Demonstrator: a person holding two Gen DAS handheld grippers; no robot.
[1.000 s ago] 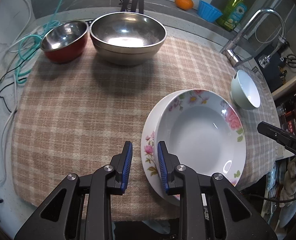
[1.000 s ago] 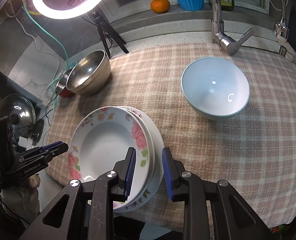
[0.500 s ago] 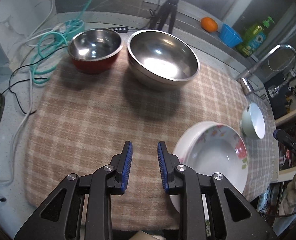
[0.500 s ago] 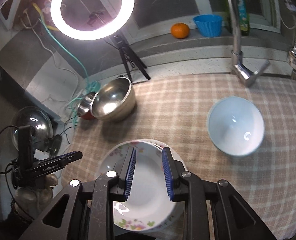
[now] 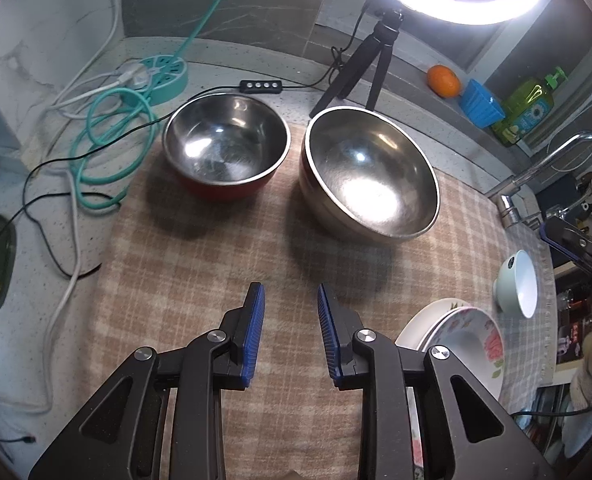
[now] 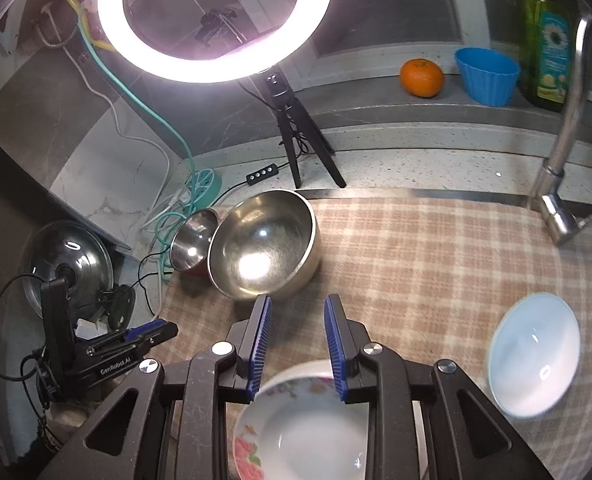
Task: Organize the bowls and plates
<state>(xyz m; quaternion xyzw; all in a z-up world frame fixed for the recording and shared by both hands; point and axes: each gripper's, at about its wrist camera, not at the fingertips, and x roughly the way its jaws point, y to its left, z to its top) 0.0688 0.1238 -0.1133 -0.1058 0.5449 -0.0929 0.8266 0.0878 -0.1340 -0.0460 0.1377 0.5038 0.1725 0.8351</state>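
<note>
A: Where's the left hand-held gripper [image 5: 289, 334] rn?

B: Above the checked beige cloth [image 5: 199, 280] on the speckled counter [image 5: 255, 68], jaws apart, nothing btwn them. The red-sided steel bowl [image 5: 225, 152] sits upper left of centre in the left view; the big plain steel bowl [image 5: 370, 182] is just beside it, upper right of centre.

A: Which one's nearer?

B: Both lie straight ahead of the left gripper, gap pointing btwn the two. I'd guess the next move is nesting the red one into the big one, so left is the better placed.

A: Right hand-held gripper [image 6: 296, 342]?

B: Also parted, empty. It hangs over the stacked white floral plates [image 6: 304, 424] at bottom centre of the right view. Pale blue ceramic bowl [image 6: 534, 354] is lower right, well apart from the stack.

A: Counts?

B: Bowls: 3 – 2 steel, 1 ceramic. Plates: 2 rims show in the left view at lower right [image 5: 460, 334], can't rule out more underneath.
</note>
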